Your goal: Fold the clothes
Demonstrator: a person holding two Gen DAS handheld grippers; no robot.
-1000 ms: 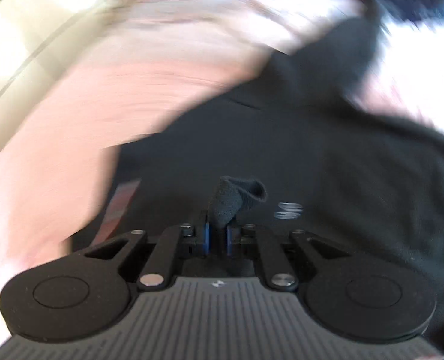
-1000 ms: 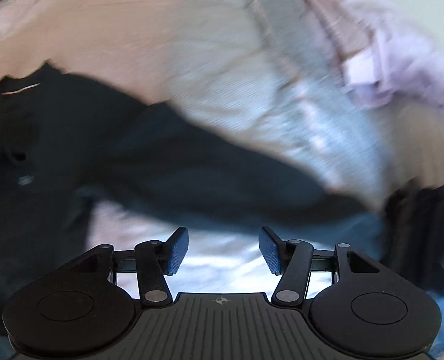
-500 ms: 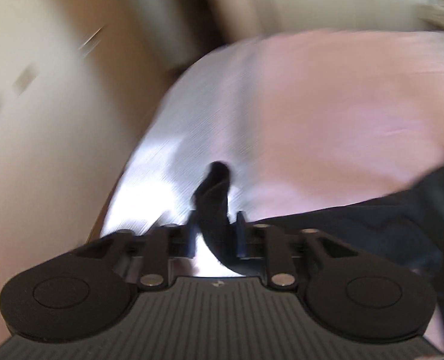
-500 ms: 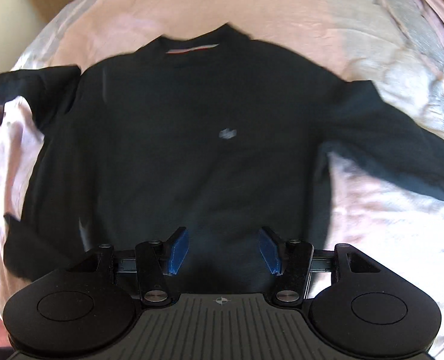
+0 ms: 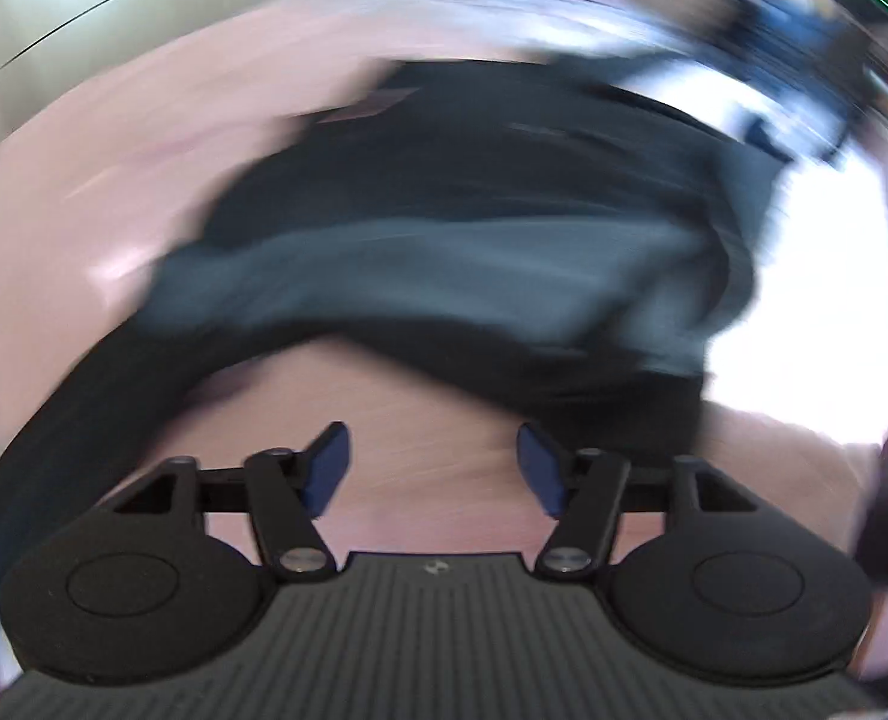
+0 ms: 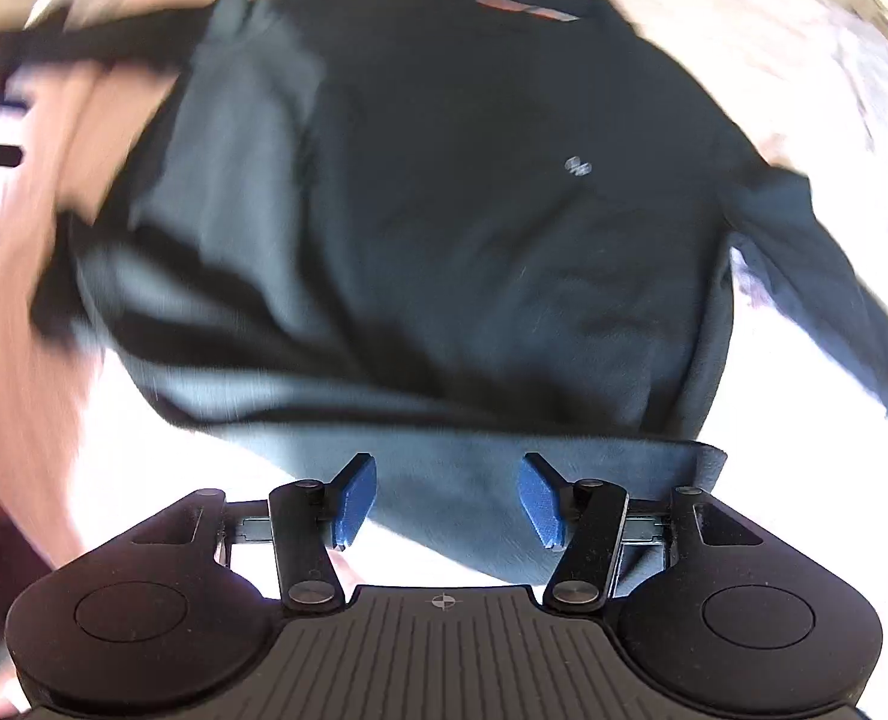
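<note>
The left gripper (image 5: 432, 465) is seen with its blue pads spread wide; its jaws have just been opening, and nothing is held between them, only pink bedding showing in the gap. The right gripper (image 6: 447, 495) is likewise set wide apart, with no cloth pinched; the lower hem of the garment is seen behind and between its pads, and contact cannot be confirmed.

The pink bed cover (image 5: 114, 192) is spread under and around both grippers. The dark sweater (image 6: 444, 210) is laid flat on it, directly ahead of the right gripper, front side up, collar at the far end and hem nearest the pads. In the heavily blurred left wrist view, the same sweater (image 5: 474, 228) is located ahead of the left gripper, with one sleeve (image 5: 120, 396) curving down to the left of the pads. A second sleeve (image 6: 834, 276) is extended to the right of the right gripper. A small pale chest logo (image 6: 577, 166) and a red-striped neck label (image 6: 528, 7) are visible.
</note>
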